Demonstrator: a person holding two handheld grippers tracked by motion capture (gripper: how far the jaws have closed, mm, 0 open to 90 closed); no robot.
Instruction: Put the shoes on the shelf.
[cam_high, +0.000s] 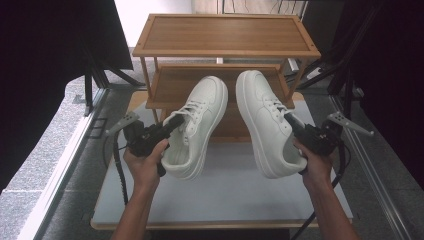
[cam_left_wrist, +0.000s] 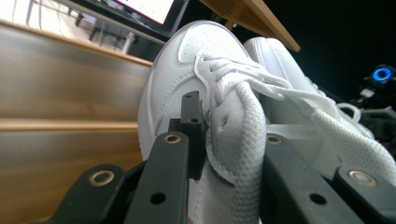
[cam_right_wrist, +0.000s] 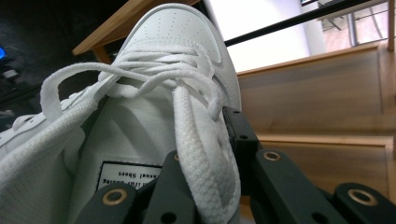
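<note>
Both forearms hold up white sneakers, left hand-held gripper (cam_high: 172, 123) clamped on left sneaker (cam_high: 197, 125), right hand-held gripper (cam_high: 292, 122) clamped on right sneaker (cam_high: 262, 122), both lifted off table (cam_high: 225, 195), wooden shoe rack (cam_high: 225, 37) likely next, not yet placed.

Staged lab-like recording space, black curtains (cam_high: 45, 45), metal frame stands (cam_high: 345, 65), wooden shoe rack (cam_high: 225, 35) on white tabletop (cam_high: 225, 195)

Both grippers (cam_high: 176, 121) (cam_high: 291, 120) raised forward, jaws clamped.

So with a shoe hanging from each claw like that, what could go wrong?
Each claw pinches only the upper beside the laces, so the left shoe or right shoe might slip or swing. They also hang close together in front of the wooden rack; a toe could knock its middle shelf while going in.
</note>
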